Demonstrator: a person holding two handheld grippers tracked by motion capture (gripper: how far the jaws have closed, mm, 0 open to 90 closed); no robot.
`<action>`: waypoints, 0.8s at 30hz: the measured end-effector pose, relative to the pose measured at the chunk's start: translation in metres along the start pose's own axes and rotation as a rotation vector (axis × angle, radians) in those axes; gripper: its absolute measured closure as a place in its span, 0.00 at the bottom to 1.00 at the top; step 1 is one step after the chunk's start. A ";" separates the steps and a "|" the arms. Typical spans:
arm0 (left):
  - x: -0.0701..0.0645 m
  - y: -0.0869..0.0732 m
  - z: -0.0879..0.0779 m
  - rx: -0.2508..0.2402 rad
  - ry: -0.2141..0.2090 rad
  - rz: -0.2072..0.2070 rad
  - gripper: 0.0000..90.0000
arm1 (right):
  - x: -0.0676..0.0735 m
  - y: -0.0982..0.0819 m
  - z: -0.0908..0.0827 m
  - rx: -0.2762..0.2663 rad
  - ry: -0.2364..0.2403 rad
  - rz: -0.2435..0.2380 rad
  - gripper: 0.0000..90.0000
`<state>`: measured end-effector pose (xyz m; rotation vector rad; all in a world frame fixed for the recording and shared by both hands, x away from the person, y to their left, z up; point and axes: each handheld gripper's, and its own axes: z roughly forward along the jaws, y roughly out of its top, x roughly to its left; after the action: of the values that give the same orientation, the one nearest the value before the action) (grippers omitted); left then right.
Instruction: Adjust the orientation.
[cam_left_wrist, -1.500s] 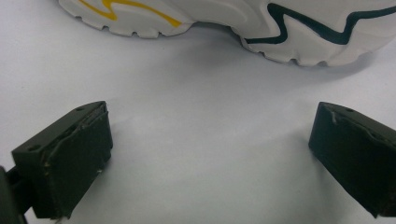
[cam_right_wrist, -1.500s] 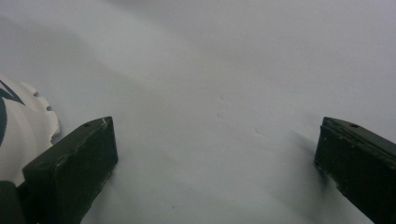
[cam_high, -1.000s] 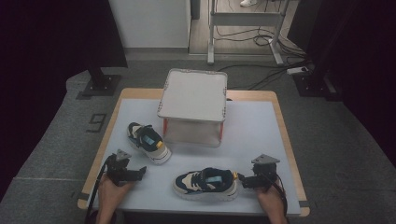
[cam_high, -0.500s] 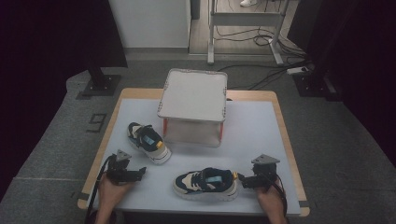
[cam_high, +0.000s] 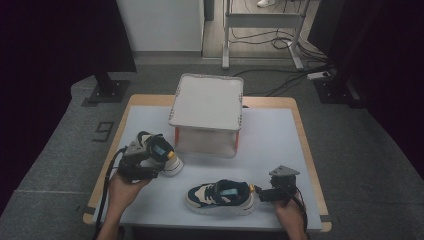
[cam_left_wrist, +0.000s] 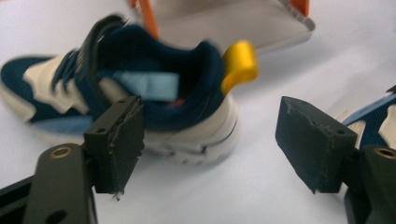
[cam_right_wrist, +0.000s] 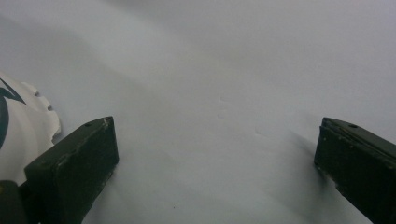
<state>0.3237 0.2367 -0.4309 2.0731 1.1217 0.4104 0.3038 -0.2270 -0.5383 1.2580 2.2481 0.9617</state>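
Left claw (cam_left_wrist: 210, 140) wide, jaws astride the heel of the left shoe (cam_left_wrist: 126, 93) (yellow pull tab up). Right claw (cam_right_wrist: 210, 163) wide over bare bench (cam_high: 270, 135), just right of the near shoe (cam_high: 220, 196). Box (cam_high: 207, 115) far, centre. Risk: closing off-centre on the soft collar could let the shoe twist or slip.

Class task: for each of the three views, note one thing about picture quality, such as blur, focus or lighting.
High view: dim, dark surroundings, white table brightest. Left gripper view: the near shoe is smeared by motion blur, the black jaws sharper. Right gripper view: soft, even light on the table, with the jaws casting faint shadows.
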 end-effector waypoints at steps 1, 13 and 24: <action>-0.004 0.008 0.008 0.010 -0.007 0.010 0.28 | 0.000 0.000 0.000 0.000 0.000 -0.001 0.00; -0.003 0.027 0.052 0.042 -0.002 0.004 0.65 | 0.000 0.000 0.000 0.000 0.000 0.000 0.00; -0.004 0.019 0.034 0.104 0.011 0.080 0.77 | 0.000 0.000 0.000 -0.001 0.002 -0.002 0.00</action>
<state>0.3519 0.2111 -0.4400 2.2141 1.0898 0.4097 0.3035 -0.2269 -0.5382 1.2551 2.2495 0.9633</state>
